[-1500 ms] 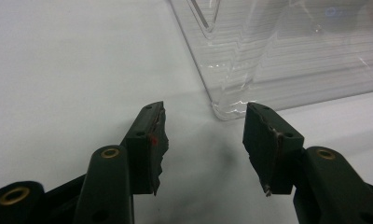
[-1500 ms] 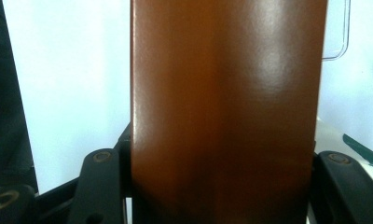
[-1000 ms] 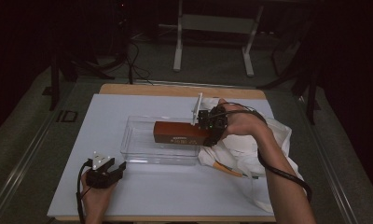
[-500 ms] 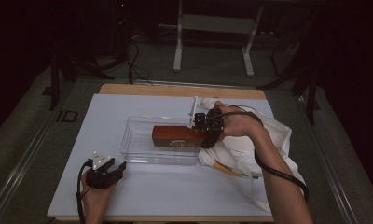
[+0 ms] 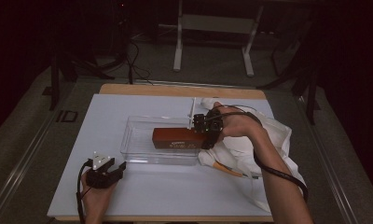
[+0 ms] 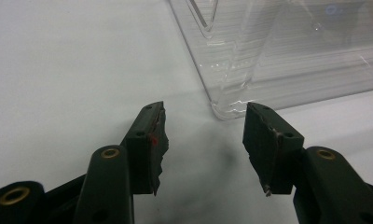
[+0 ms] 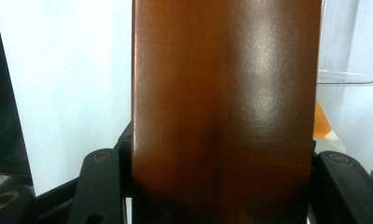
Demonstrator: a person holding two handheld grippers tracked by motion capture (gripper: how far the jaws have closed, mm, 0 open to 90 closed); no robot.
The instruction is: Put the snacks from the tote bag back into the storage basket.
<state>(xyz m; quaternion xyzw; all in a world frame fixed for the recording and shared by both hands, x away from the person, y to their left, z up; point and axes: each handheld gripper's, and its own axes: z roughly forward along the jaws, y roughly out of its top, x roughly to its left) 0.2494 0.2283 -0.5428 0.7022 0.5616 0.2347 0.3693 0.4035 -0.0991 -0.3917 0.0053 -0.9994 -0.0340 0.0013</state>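
A white sheet (image 5: 166,186) covers the counter (image 5: 175,88), whose bare wooden edge shows along the far side. Around it the room is dark: a grey floor (image 5: 31,140), black cables (image 5: 133,60) trailing at the back left, and the pale legs of a stand (image 5: 212,37) beyond the counter. A clear bin (image 5: 142,144) sits mid-sheet, and a white cloth (image 5: 273,140) is bunched at the right, with something orange (image 5: 224,168) poking out of it. The right gripper (image 5: 208,133) has its fingers clamped on one end of a brown box (image 5: 175,138), which lies lengthwise in the bin's right half; in the right gripper view the box (image 7: 222,107) sits squarely between the fingers. The left gripper (image 5: 103,170) rests on the sheet near the bin's front left corner, its fingers (image 6: 149,140) wide apart and holding nothing.
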